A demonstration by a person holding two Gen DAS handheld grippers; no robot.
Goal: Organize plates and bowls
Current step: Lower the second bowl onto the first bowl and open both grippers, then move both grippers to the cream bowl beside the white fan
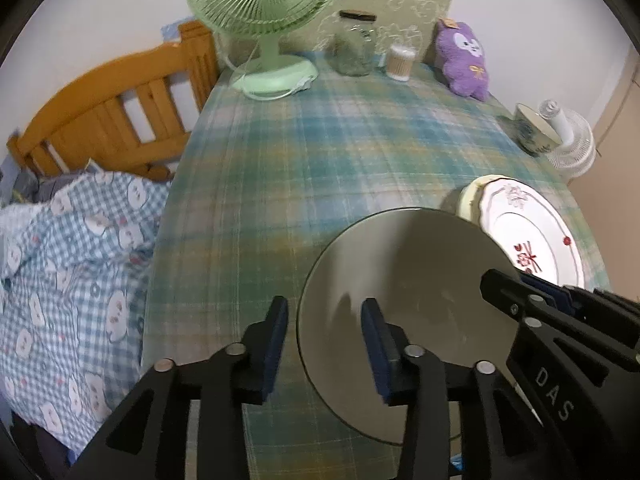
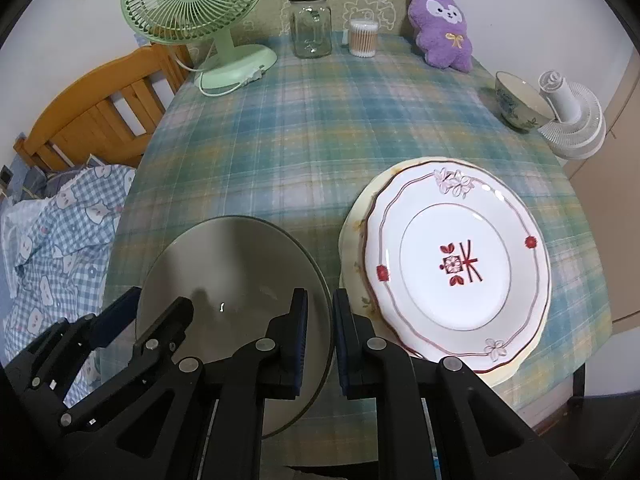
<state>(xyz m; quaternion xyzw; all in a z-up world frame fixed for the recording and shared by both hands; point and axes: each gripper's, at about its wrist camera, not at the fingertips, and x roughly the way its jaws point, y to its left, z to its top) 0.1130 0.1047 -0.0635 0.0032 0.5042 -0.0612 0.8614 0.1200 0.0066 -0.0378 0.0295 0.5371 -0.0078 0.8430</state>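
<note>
Beyond the tongs: three plates, one grey [image 2: 232,280] and two stacked [image 2: 456,264], one bowl [image 2: 520,102], two fans [image 2: 192,4], one jar [image 2: 310,24], one plush toy [image 2: 440,28].

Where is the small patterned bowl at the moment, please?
The bowl stands at the table's far right edge in the right wrist view, right beside the white fan, behind the stacked plates.
</note>
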